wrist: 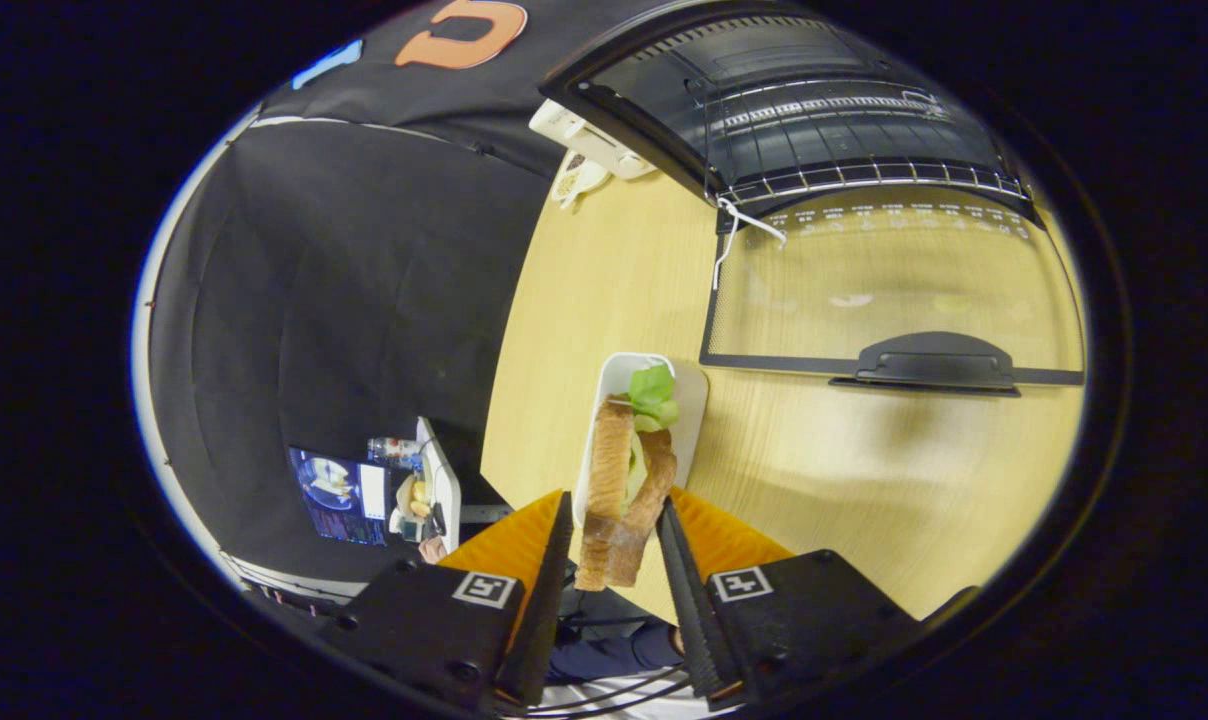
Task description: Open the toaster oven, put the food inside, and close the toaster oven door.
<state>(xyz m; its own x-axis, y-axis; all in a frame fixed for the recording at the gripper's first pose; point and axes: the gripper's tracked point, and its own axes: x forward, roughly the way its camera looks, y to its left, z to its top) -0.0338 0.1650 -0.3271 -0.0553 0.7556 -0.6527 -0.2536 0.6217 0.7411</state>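
A sandwich [624,490] of two toasted bread slices with green lettuce sits between my fingers, and the gripper [614,505] is shut on its near end. Both fingers press on the bread. Its far end with the lettuce reaches over a white oblong plate [692,395] that lies on the wooden table [604,280] just ahead of the fingers. Beyond the plate stands the black toaster oven [764,90]. Its glass door [894,290] is folded down flat with the handle [934,360] facing me. The wire rack [864,175] shows inside the open cavity.
A white object [589,135] and a small dish lie on the table beside the oven. The table edge runs close to the plate, with black cloth beyond it. A lit screen [339,495] and small items sit lower down past that edge. A dark sleeve [614,655] shows under the fingers.
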